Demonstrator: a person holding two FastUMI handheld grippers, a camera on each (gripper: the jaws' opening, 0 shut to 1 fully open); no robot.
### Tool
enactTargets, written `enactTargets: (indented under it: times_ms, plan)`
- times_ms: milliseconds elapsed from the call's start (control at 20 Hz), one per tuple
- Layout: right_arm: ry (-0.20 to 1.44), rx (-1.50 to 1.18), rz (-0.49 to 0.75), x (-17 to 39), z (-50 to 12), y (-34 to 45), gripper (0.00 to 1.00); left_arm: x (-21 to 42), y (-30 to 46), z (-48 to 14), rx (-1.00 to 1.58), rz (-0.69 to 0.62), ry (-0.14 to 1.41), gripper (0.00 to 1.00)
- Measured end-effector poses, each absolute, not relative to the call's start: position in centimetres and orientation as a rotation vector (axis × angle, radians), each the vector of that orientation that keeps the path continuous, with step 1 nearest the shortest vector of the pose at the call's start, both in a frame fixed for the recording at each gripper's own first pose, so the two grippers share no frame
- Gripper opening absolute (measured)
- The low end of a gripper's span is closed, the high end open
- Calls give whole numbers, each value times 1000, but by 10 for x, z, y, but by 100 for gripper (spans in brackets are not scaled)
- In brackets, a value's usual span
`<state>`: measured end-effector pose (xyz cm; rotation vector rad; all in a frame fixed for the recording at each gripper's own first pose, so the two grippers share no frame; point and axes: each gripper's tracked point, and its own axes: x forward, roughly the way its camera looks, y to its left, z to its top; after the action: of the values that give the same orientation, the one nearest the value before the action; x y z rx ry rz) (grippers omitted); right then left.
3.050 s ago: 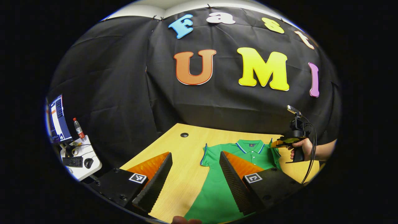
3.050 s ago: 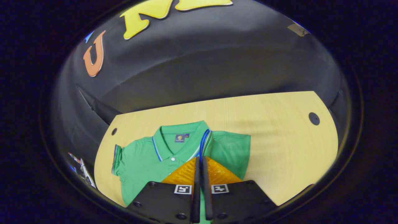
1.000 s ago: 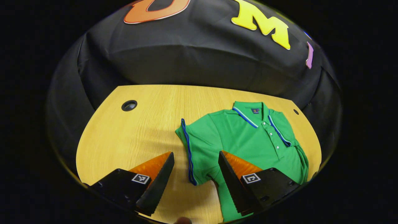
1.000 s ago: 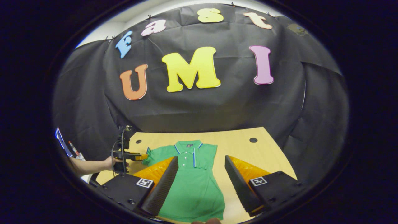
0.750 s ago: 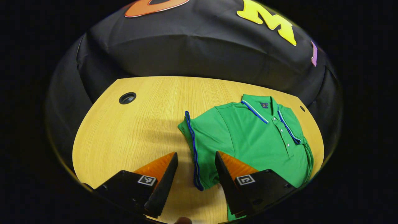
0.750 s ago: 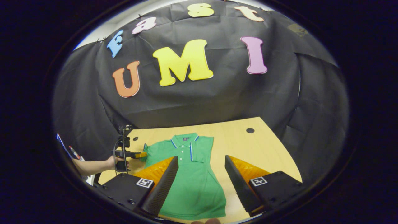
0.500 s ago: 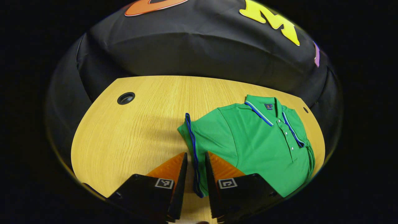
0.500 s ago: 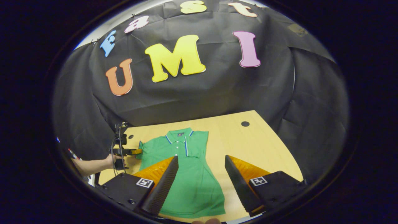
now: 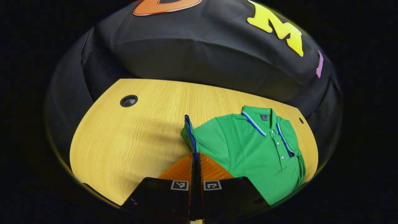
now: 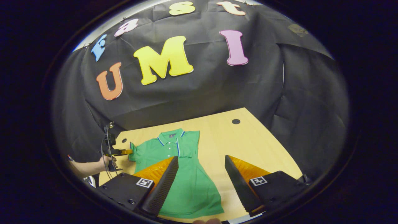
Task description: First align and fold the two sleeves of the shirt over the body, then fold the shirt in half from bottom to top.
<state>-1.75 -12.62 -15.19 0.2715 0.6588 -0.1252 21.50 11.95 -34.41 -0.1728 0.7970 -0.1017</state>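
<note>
Currently, at the far left of the right gripper view, the left claw (image 10: 130, 151) is seen held in a hand (image 10: 107, 162), its tip at the blue-trimmed cuff of the left sleeve (image 10: 131, 151). From its own camera, the left claw (image 9: 196, 157) is shown closed tight on that cuff, the blue edge of the left sleeve (image 9: 190, 132) being pinched between both fingers and lifted slightly off the counter (image 9: 130, 140). To the right of the pinched cuff, the green shirt (image 9: 252, 149) is laid flat on the wood, collar pointed toward the black cloth wall, with its far sleeve already folded over the body along the button placket. A round cable hole (image 9: 128, 100) is set into the counter at the left. In the right gripper view, the shirt (image 10: 178, 174) is spread across the counter (image 10: 248, 146) with its hem nearest the camera. Farther right, the right claw (image 10: 201, 165) is held above the lower part of the shirt, its fingers spread wide and nothing gripped between them.
</note>
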Motion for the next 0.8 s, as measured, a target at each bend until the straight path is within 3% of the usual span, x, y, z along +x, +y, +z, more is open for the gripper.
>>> enactTargets:
  times_ms: [350,400,450,600,650,800]
  plan:
    - [624,221,-124,-32,-139,-135,91,228,67,-304,-142,-171,743,3]
    - [619,215,-134,-36,-136,-140,96,229,55,-303,-135,-184,744,3]
    - [609,211,-145,-39,-132,-145,91,231,42,-302,-133,-199,746,4]
    - [595,210,-176,-51,-128,-160,91,235,5,-303,-124,-237,752,4]
    - [591,210,-189,-54,-128,-166,96,235,-8,-302,-129,-252,753,4]
    - [589,220,-218,-64,-129,-178,96,234,-41,-297,-143,-296,748,6]
